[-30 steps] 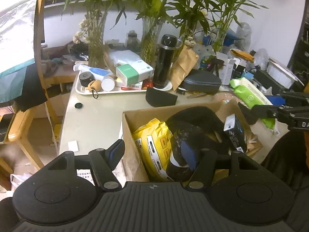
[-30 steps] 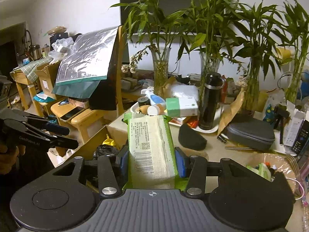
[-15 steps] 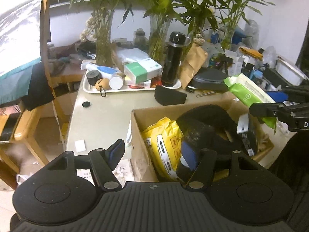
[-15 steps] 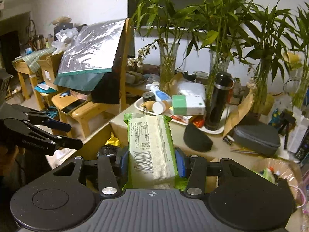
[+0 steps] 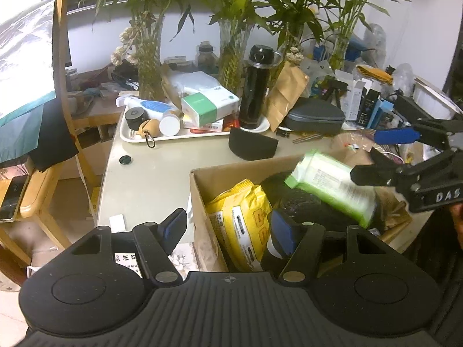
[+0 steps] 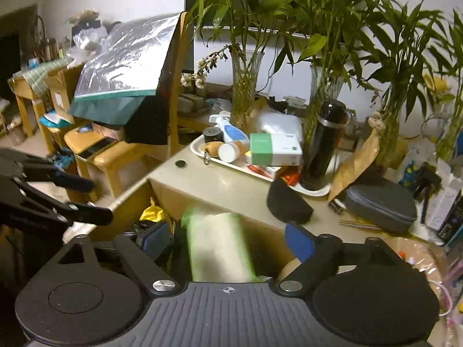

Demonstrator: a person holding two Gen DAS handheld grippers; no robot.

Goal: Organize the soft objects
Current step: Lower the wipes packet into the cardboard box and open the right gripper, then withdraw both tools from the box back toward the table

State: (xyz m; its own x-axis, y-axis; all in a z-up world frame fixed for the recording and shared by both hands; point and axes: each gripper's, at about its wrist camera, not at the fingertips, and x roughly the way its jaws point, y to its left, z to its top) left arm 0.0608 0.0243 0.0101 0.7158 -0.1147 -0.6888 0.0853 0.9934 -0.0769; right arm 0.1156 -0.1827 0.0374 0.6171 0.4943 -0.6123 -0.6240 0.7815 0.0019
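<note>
Green-and-white wipes pack (image 6: 220, 248) is dropping right now, blurred, loose between my right gripper (image 6: 228, 238) pads as the jaws swing wider; nothing is pinching it any more. From the left wrist view the pack (image 5: 332, 190) hangs tilted just above the open cardboard box (image 5: 199, 193), with the right gripper (image 5: 376, 156) out at three o'clock, its blue pad clear of the wrapper. So I read this as the release step: the soft pack is going into the box, on top of the dark bundle (image 5: 306, 202) and beside the yellow packet (image 5: 243, 217) that sits at the box's nine o'clock side. My left gripper (image 5: 228, 231) is spread and grasping nothing; one finger (image 5: 173, 227) is outside the box wall, the other finger (image 5: 282, 231) over the contents, just hovering. The box sits at the near edge of the desk (image 5: 150, 179), with the tray (image 5: 130, 136) of bottles at eleven o'clock and the grey zip case (image 5: 315, 115) at one o'clock, both well apart from the drop. Next, I'd judge, the right gripper needs to pull back clear of the box rim once the pack settles, then I look for another soft thing. If the pack lands propped on the bundle, a nudge down may be wanted. Whether it has touched anything yet, I cannot tell through the blur.
</note>
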